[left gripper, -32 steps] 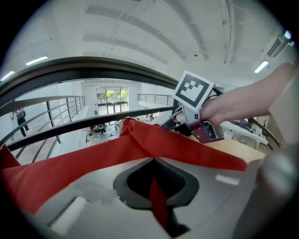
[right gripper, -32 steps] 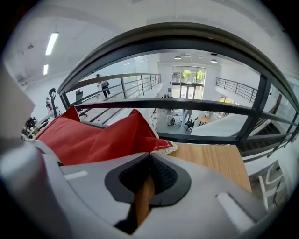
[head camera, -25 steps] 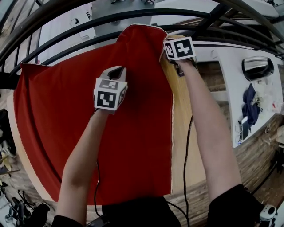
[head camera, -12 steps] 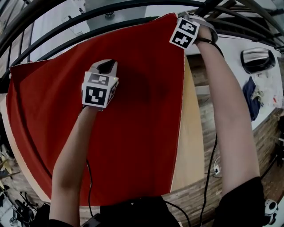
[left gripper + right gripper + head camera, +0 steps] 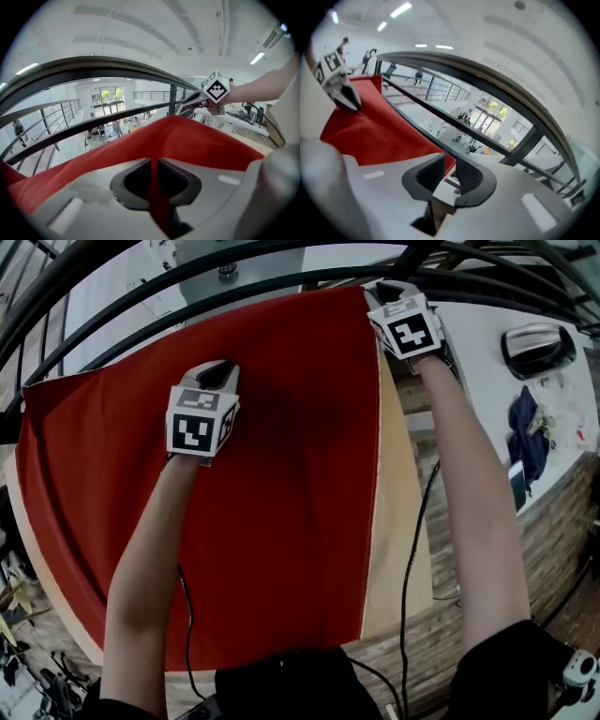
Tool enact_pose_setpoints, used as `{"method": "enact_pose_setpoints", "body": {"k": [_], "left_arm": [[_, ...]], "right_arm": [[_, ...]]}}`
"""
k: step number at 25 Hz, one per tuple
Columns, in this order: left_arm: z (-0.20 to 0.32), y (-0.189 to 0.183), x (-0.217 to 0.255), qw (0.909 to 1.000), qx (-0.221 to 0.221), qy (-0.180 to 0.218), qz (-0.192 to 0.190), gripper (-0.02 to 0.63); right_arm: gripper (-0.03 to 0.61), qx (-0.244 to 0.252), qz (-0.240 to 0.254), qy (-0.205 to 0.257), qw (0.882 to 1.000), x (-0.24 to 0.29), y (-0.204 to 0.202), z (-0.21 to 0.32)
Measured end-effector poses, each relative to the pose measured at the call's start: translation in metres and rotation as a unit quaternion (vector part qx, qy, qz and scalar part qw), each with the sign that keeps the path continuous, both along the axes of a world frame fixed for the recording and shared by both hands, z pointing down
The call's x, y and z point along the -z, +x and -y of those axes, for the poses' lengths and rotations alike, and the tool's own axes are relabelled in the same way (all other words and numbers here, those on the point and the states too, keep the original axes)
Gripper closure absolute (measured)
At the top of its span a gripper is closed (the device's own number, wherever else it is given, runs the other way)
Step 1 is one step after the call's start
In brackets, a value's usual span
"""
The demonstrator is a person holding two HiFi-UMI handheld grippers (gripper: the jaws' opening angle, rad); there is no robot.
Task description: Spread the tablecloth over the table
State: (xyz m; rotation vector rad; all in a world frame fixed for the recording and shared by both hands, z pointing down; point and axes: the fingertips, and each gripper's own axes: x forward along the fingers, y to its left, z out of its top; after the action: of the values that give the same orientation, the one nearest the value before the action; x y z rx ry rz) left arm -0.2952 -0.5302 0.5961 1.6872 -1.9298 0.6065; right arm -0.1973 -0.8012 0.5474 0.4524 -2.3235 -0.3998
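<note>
Found red tablecloth [image 5: 281, 465] lying flat over most of the wooden table [image 5: 398, 549], leaving a bare strip along the right side and a thin rim at the left, far edge close under the dark railing [image 5: 281, 279]. Noted left gripper [image 5: 153, 176] over the cloth's far middle, jaws narrow after just easing open, a raised red fold pinched between the pads. Recorded right gripper [image 5: 449, 176] at the cloth's far right corner, jaws just opened to a clear gap, holding nothing, cloth edge just beside one pad.
</note>
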Motion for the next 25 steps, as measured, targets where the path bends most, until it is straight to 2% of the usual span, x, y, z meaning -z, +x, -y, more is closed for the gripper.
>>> {"method": "enact_pose_setpoints", "body": {"k": [1, 3, 5, 10, 14, 18, 21, 25], "left_arm": [[-0.001, 0.002, 0.001, 1.0, -0.001, 0.004, -0.004, 0.568], [-0.006, 0.011, 0.008, 0.9997, -0.002, 0.019, -0.013, 0.573], [-0.013, 0.026, 0.02, 0.9991, -0.012, 0.038, -0.011, 0.611], [-0.029, 0.089, 0.041, 0.9945, -0.077, 0.07, -0.013, 0.611], [-0.052, 0.138, 0.057, 0.989, -0.117, 0.084, -0.034, 0.611], [-0.094, 0.188, 0.06, 0.9858, -0.147, 0.061, -0.052, 0.609], [-0.131, 0.232, 0.063, 0.9846, -0.145, 0.057, -0.078, 0.609], [-0.174, 0.29, 0.055, 0.9836, -0.144, 0.046, -0.099, 0.609]], "right_arm": [[0.519, 0.002, 0.021, -0.024, 1.0, 0.002, 0.013, -0.015], [0.549, 0.009, 0.052, -0.061, 0.997, 0.003, 0.039, -0.048], [0.568, 0.016, 0.062, -0.081, 0.995, -0.003, 0.064, -0.08], [0.569, 0.018, 0.07, -0.102, 0.992, -0.011, 0.107, -0.154], [0.569, 0.009, 0.078, -0.105, 0.991, 0.0, 0.124, -0.208], [0.569, -0.058, 0.112, -0.158, 0.979, 0.004, 0.171, -0.259], [0.569, -0.108, 0.107, -0.167, 0.974, -0.01, 0.231, -0.301], [0.569, -0.186, 0.102, -0.189, 0.959, -0.032, 0.297, -0.351]]}}
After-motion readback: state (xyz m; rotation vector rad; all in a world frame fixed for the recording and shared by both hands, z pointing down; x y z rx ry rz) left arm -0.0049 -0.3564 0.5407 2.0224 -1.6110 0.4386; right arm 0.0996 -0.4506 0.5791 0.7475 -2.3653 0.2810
